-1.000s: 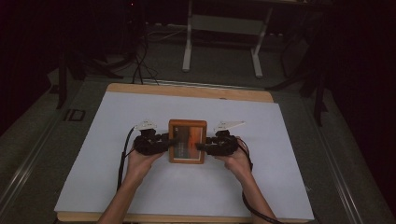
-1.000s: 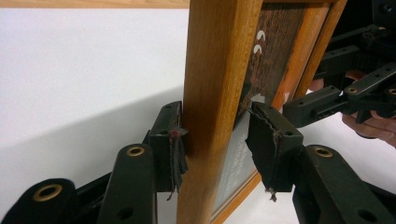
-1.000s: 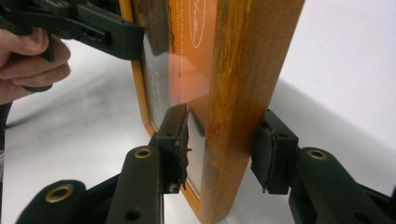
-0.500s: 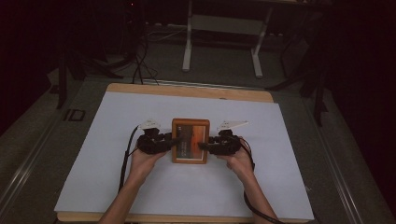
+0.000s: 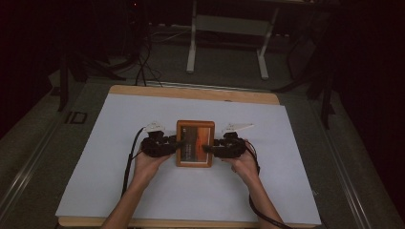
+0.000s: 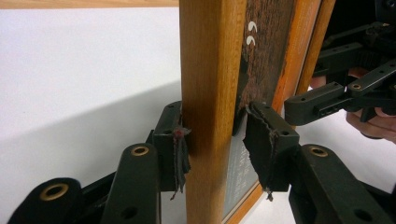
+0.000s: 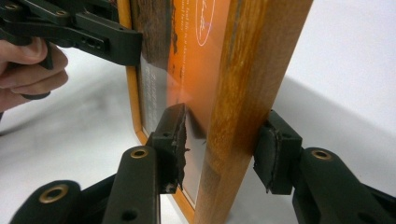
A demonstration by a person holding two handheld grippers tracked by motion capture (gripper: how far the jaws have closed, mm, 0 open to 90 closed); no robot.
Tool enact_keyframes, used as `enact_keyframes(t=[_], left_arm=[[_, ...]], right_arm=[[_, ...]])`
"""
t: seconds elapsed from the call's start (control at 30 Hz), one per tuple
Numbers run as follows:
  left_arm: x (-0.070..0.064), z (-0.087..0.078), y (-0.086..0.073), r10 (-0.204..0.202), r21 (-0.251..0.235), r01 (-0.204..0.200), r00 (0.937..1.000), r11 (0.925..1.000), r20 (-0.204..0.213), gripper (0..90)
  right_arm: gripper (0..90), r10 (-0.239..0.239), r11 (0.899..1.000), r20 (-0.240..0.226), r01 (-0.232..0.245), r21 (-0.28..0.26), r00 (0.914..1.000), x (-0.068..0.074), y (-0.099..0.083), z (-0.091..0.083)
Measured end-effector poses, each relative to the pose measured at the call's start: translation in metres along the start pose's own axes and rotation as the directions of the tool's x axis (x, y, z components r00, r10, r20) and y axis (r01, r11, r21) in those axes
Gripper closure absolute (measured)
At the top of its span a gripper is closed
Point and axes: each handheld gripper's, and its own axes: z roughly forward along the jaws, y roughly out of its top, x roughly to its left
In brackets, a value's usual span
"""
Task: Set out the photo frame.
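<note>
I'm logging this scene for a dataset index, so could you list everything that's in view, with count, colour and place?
picture frame: 1, orange-brown wood around an orange and dark print, centre of the sheet, held by its left and right rails
white sheet: 1, white, covering the table top
table: 1, light wood edge showing at the far and near sides
metal stand: 1, pale grey, on the floor beyond the table
floor cables: several, black, beyond the table's far left corner
left gripper: 1, black, jaws astride the frame's left rail
right gripper: 1, black, jaws astride the right rail
hands: 2, holding the grippers, near side
</note>
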Motion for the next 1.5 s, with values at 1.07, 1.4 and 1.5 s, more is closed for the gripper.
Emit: enact_keyframes(t=[1.07, 1.4, 1.5], left_arm=[[0.003, -0.013, -0.004, -0.006, 0.009, 0.006, 0.9994, 0.9999, -0.033, 48.3], [0.007, -0.026, -0.005, -0.023, -0.019, 0.022, 0.9979, 0.9996, -0.06, 48.4], [0.007, -0.033, -0.004, -0.021, -0.035, 0.019, 0.9974, 0.9992, -0.069, 48.3]], right_arm=[[39.9, -0.007, 1.0, 0.064, 0.006, 0.004, 0.9979, 0.003, -0.003, -0.01], [38.7, 0.015, 1.0, 0.077, -0.013, -0.024, 0.9969, -0.001, -0.003, -0.027], [38.3, 0.019, 0.999, 0.082, -0.016, -0.033, 0.9964, -0.003, -0.004, -0.034]])
